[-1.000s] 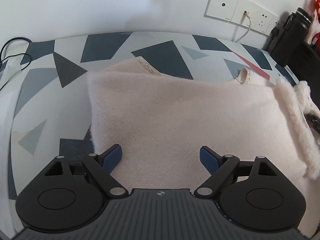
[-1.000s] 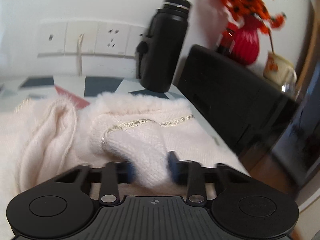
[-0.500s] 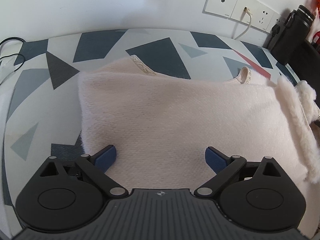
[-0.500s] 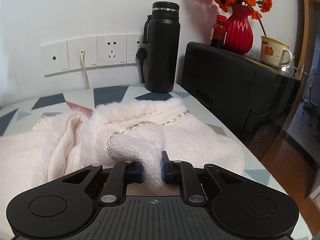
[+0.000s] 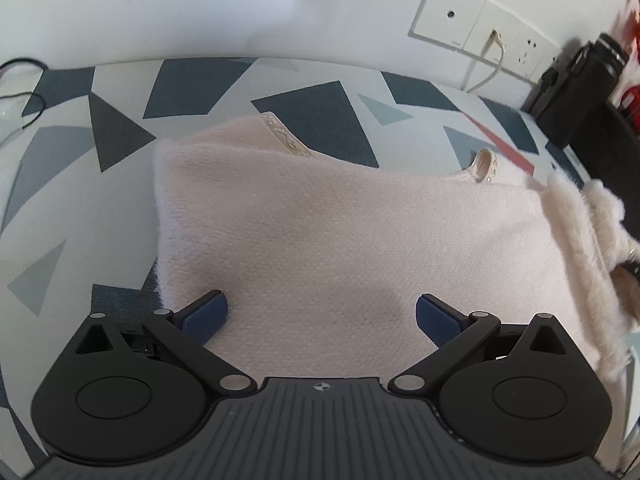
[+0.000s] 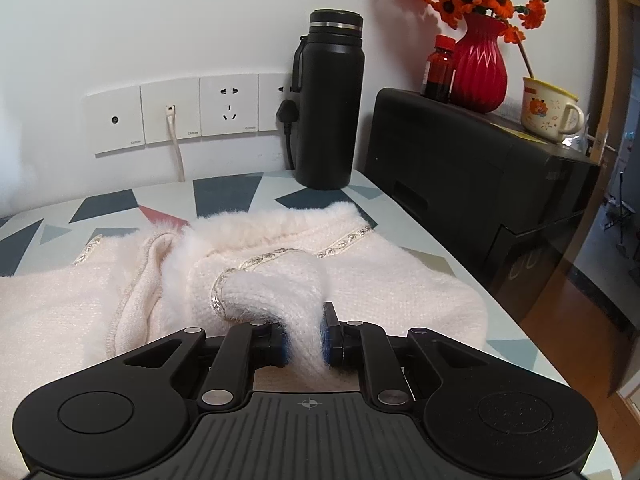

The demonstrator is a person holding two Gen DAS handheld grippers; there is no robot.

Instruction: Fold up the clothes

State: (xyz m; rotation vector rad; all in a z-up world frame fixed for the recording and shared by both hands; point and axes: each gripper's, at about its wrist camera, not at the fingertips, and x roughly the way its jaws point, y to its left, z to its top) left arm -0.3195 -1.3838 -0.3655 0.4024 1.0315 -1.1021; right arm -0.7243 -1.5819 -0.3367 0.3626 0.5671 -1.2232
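The cream sweater (image 5: 340, 240) lies flat on the patterned table (image 5: 280, 100), its trimmed cuff (image 6: 276, 284) pinched in the right gripper (image 6: 306, 342), probably for folding inward; the left gripper (image 5: 320, 318) hovers above it, fingers spread wide, holding nothing

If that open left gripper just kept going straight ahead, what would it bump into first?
Probably the fluffy pale pink sweater: it lies directly between and ahead of the left gripper. Beyond it come the patterned tabletop and the white wall.
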